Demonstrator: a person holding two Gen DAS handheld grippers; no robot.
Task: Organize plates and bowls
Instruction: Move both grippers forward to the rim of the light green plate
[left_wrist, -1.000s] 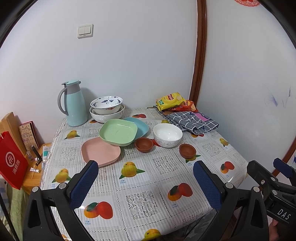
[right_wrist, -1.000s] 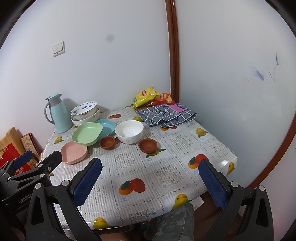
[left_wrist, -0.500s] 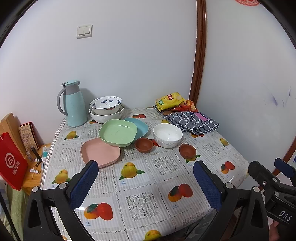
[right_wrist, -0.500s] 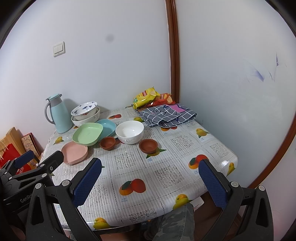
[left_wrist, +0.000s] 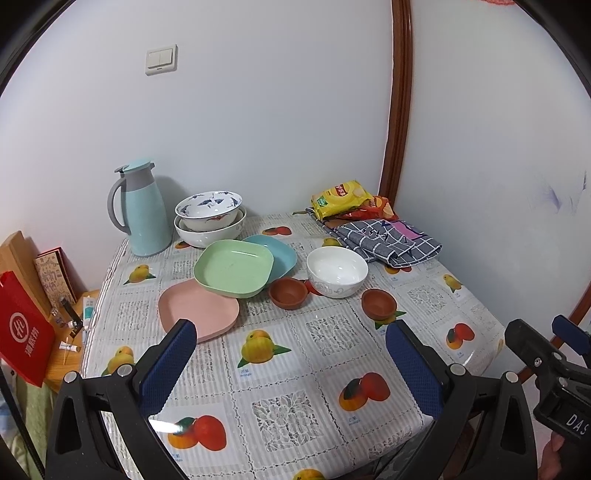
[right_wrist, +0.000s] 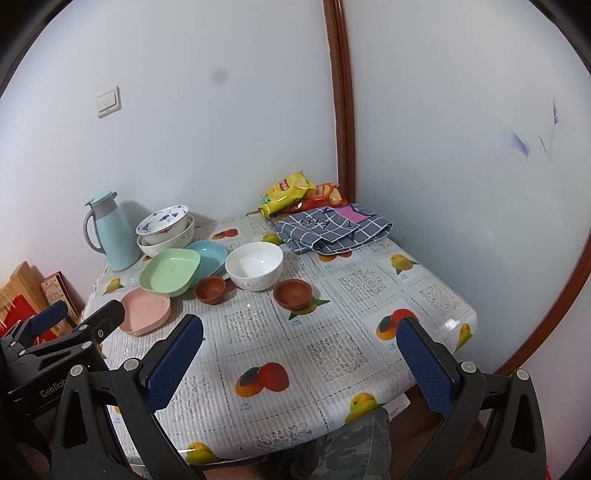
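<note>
- The worktop (left_wrist: 332, 354), under a fruit-print cloth, fills the middle and lower part of both views.
- The left claw (left_wrist: 290, 363) sits at the bottom of the left wrist view, jaws spread wide and gripping nothing, above the near part of the cloth.
- The right claw (right_wrist: 301, 360) sits at the bottom of the right wrist view, equally wide apart and empty.
- A pale blue jug (left_wrist: 142, 210) stands upright at centre left, against the wall.
- Just right of it, a blue-patterned bowl (left_wrist: 208, 206) is nested in a large white bowl (left_wrist: 210, 232).
- A checked cloth (left_wrist: 384, 242) lies at centre right, with snack bags (left_wrist: 341, 195) behind it.
- The green plate (left_wrist: 234, 267) rests tilted, overlapping the blue plate (left_wrist: 282, 251) behind it and the pink plate (left_wrist: 197, 308) below it.
- The plain white bowl (left_wrist: 337, 271) stands right of the plates.
- One small brown bowl (left_wrist: 288, 293) sits touching the white bowl's left side; a second brown bowl (left_wrist: 378, 303) stands apart, lower right.
</note>
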